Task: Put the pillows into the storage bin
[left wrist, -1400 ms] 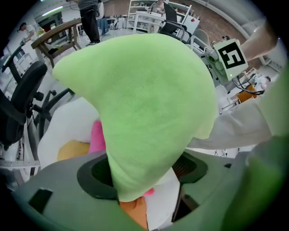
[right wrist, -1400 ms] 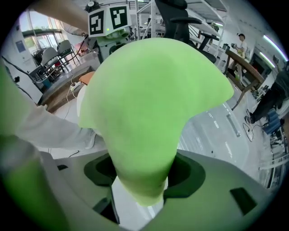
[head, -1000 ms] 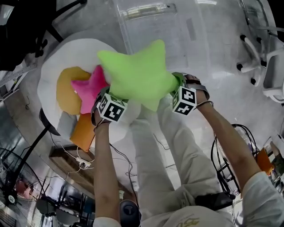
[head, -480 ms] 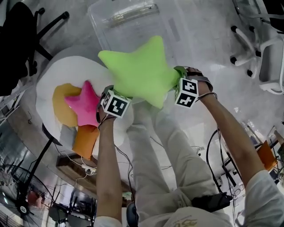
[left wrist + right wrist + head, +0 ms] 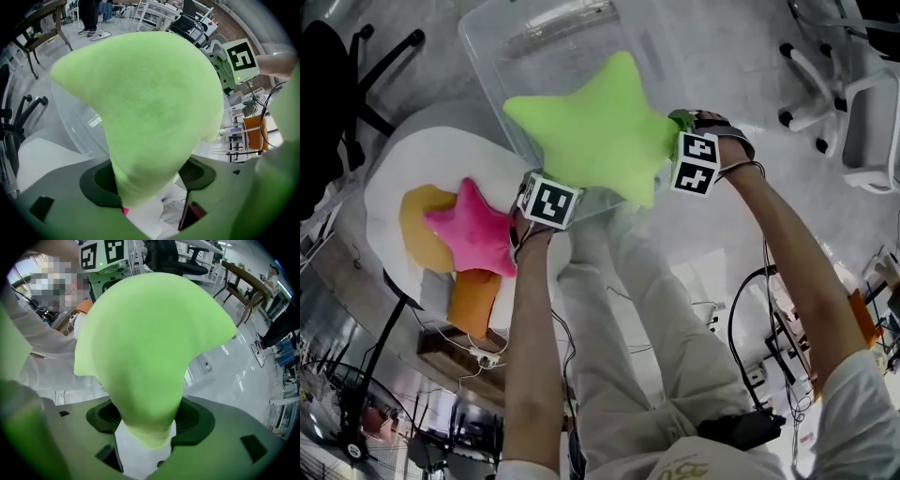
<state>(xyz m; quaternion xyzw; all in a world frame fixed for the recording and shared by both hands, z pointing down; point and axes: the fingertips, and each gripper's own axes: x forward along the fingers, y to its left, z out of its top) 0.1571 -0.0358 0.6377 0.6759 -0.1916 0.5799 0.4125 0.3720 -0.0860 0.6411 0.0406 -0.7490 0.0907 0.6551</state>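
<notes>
1. The green star pillow point(image 5: 595, 127) is up in the air over the near side of the clear storage bin point(image 5: 492, 70). It is not in the bin yet.
2. The left gripper point(image 5: 149, 183) pinches one arm of the star. Its jaws are partly apart, and the soft arm is squeezed between the pads.
3. The right gripper point(image 5: 147, 420) pinches another arm of the star on the far side. Its jaws have just been opening a bit, but the arm is there between them and the pads press on it (it looks squashed thin at that spot).
4. The bin is see-through and sits on the shiny floor.
5. To the left of the bin, and closer to the person, is a white round top point(image 5: 412, 159).
6. On that top lies a pink star pillow point(image 5: 473, 234), well apart from the bin.
7. An orange round pillow point(image 5: 414, 225) peeks out from under the pink star, on the side away from the bin.
8. An orange block pillow point(image 5: 473, 302) touches the pink star's near tip, farther from the bin again.
</notes>
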